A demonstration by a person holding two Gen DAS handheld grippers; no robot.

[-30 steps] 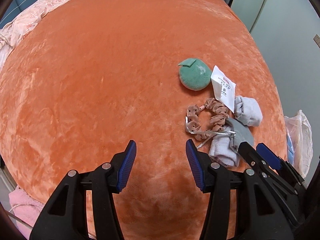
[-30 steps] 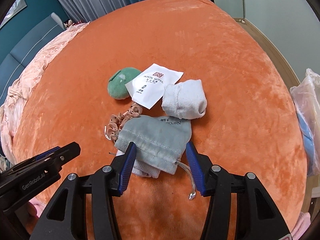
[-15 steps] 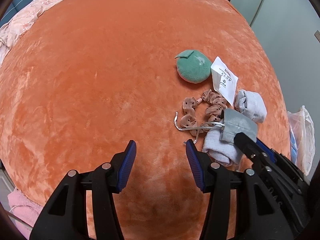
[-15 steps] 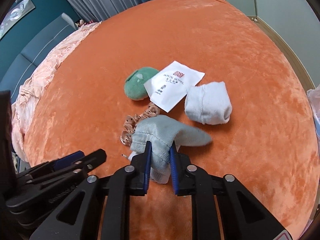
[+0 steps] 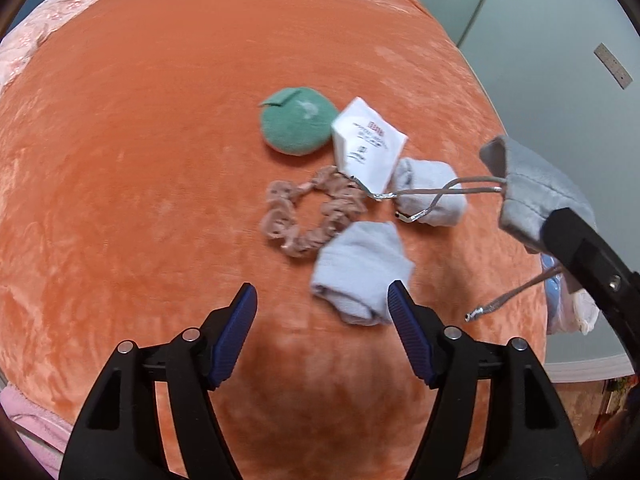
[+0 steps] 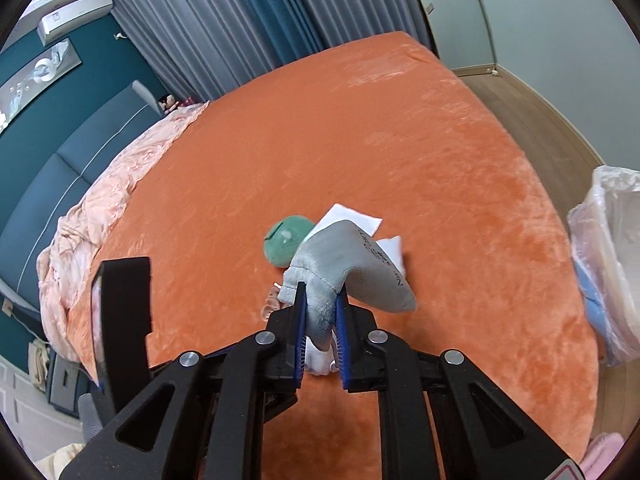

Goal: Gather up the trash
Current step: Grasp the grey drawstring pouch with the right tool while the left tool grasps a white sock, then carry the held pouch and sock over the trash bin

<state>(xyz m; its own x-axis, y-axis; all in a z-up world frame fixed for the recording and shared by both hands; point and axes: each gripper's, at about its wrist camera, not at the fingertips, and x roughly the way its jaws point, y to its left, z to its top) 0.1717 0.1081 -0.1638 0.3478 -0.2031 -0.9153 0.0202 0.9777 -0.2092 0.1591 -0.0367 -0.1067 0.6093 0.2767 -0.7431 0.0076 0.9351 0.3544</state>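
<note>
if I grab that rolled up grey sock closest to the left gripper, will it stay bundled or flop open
The nearest grey sock looks soft and loosely rolled, so it will probably squash between the fingers and may partly unroll once lifted. It seems light, and the plush orange blanket should keep it from sliding. The open left gripper looks wide enough to straddle it.

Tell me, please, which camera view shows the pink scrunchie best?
The left wrist view: the pink scrunchie lies whole on the orange blanket, a full ring. In the right wrist view the grey pouch, held in the right claw, hides nearly all of it.
</note>
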